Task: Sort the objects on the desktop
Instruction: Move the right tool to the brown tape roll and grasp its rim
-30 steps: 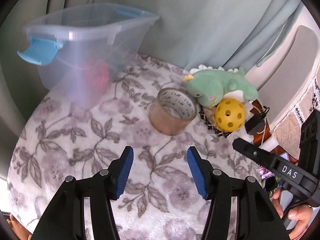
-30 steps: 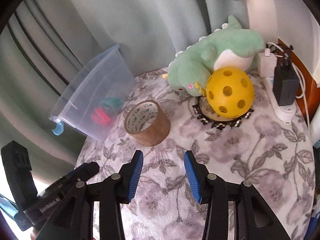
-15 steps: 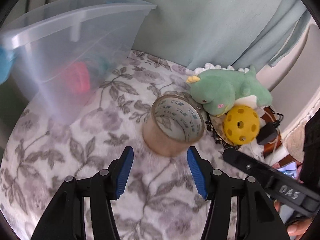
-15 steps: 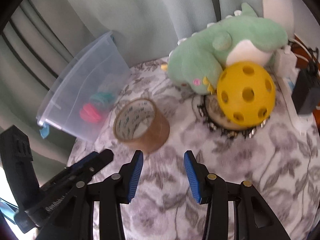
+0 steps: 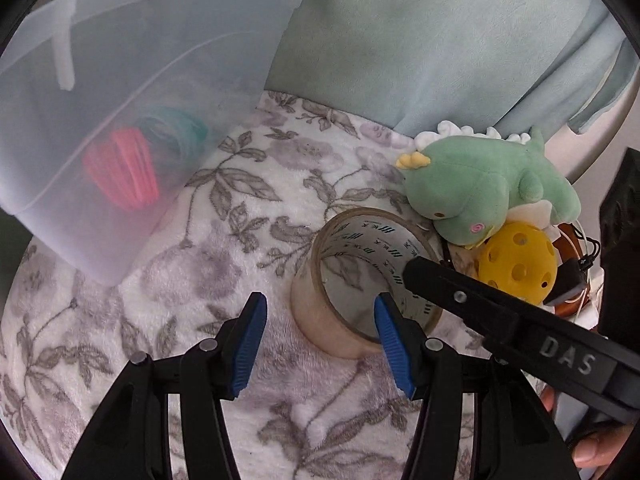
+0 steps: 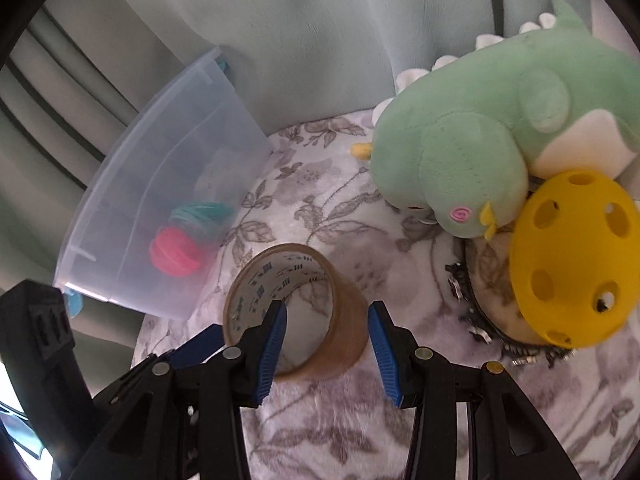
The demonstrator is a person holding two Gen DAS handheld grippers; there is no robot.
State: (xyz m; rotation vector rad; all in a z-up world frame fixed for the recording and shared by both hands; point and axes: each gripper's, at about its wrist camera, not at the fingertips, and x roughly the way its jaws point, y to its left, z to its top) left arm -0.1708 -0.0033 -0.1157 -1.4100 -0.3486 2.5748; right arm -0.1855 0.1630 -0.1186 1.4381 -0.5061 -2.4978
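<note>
A brown tape roll (image 5: pixel 348 276) (image 6: pixel 304 316) stands on its side rim on the flowered cloth, its hole facing up. My left gripper (image 5: pixel 322 344) is open at its near left side: one blue pad is outside the roll, the other is over its hole. My right gripper (image 6: pixel 328 348) is open too, with its left pad inside the hole and its right pad just outside the right wall. Neither gripper presses on the roll. In the left wrist view the right gripper's black arm (image 5: pixel 500 316) crosses the roll's right edge.
A clear plastic bin (image 5: pixel 140 80) (image 6: pixel 160 200) at the left holds a pink and a teal ring-shaped thing. A green dinosaur plush (image 5: pixel 480 184) (image 6: pixel 460 152) and a yellow holed ball (image 5: pixel 516 268) (image 6: pixel 572 260) lie right of the roll. Curtains hang behind.
Both grippers have come forward and down to the tape roll, which now sits between their fingers. Their openings look the same.
</note>
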